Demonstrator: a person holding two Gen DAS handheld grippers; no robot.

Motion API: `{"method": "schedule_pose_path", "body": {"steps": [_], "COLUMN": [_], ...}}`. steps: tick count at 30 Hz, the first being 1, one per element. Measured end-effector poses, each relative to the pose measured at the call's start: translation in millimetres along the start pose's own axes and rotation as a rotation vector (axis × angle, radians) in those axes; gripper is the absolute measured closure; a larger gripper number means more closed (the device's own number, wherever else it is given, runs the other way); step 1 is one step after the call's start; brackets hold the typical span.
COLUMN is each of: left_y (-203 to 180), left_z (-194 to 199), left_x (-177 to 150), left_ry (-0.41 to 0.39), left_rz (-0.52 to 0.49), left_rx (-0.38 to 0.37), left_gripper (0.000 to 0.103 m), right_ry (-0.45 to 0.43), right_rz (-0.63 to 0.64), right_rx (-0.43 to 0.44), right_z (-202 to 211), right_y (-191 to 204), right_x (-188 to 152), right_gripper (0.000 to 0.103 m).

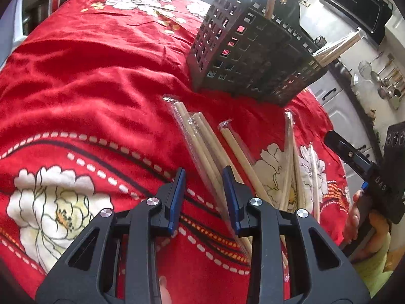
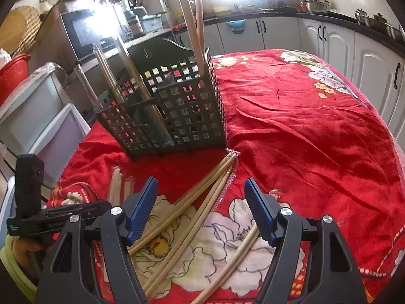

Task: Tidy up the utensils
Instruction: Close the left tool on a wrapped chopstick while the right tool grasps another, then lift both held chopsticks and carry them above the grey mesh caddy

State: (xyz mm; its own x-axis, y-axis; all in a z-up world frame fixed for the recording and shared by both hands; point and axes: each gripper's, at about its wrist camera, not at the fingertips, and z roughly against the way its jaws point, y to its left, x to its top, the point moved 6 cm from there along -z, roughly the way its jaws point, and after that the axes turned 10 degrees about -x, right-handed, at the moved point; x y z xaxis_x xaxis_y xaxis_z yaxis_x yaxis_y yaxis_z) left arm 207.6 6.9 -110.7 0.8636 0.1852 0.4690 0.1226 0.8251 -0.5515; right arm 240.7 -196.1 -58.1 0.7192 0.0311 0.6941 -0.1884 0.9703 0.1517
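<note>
Several pairs of wooden chopsticks in clear wrappers [image 1: 202,136] lie on the red floral tablecloth [image 1: 88,81]; they also show in the right wrist view [image 2: 202,202]. A black perforated utensil holder [image 1: 250,58] stands behind them with a few chopsticks upright in it; it also shows in the right wrist view [image 2: 174,111]. My left gripper [image 1: 203,179] is open, its jaws either side of a wrapped pair. My right gripper [image 2: 201,195] is open and empty above the loose chopsticks.
The right gripper's body [image 1: 367,172] shows at the left wrist view's right edge. White kitchen cabinets [image 2: 329,43], a microwave [image 2: 86,33] and hanging utensils [image 1: 387,76] surround the table. A red basket [image 2: 12,73] stands at the left.
</note>
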Motion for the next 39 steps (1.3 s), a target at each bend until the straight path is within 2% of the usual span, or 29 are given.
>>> {"method": "schedule_pose_path", "body": {"steps": [4, 7, 10, 14, 19, 21, 23, 24, 31, 39], "left_y": [0.3, 4.6, 14.6, 26.4, 35.3, 38.6, 43.2, 45.0, 54.3, 74.1], "left_z": [-3.9, -4.7, -4.2, -4.7, -7.4, -8.2, -8.8, -10.2, -13.5, -11.8], "left_x": [5.5, 11.0, 16.3, 24.3, 33.9, 37.3, 42.4, 44.5, 55.9, 60.6], "left_ry": [-0.008, -0.021, -0.029, -0.03, -0.035, -0.036, -0.04, -0.04, -0.044, -0.039], "left_rz": [-0.003, 0.036, 0.1, 0.175, 0.219, 0.235, 0.259, 0.267, 0.312, 0.344], "left_rx": [-0.002, -0.049, -0.121, -0.19, -0.215, -0.225, -0.241, -0.246, -0.281, -0.278], "left_gripper": [0.079, 0.079, 0.079, 0.08, 0.08, 0.08, 0.08, 0.08, 0.08, 0.096], "right_ry": [0.046, 0.075, 0.095, 0.137, 0.138, 0.134, 0.134, 0.136, 0.117, 0.062], "right_rz": [0.012, 0.0, -0.026, -0.061, -0.088, -0.104, -0.104, -0.106, -0.132, -0.149], "right_rx": [-0.018, -0.024, -0.004, 0.019, 0.024, 0.023, 0.019, 0.022, 0.059, 0.08], "right_z": [-19.4, -35.3, -49.5, -69.0, -81.1, -84.1, -85.5, -86.0, -76.3, -49.5], "right_y": [-3.8, -9.1, -12.4, -15.0, -18.0, -22.0, -25.1, -27.1, -36.0, -44.7], "right_x": [3.1, 7.1, 12.8, 17.2, 24.1, 28.0, 30.1, 30.6, 35.2, 43.4], "right_gripper": [0.035, 0.036, 0.041, 0.053, 0.062, 0.071, 0.084, 0.086, 0.092, 0.094]}}
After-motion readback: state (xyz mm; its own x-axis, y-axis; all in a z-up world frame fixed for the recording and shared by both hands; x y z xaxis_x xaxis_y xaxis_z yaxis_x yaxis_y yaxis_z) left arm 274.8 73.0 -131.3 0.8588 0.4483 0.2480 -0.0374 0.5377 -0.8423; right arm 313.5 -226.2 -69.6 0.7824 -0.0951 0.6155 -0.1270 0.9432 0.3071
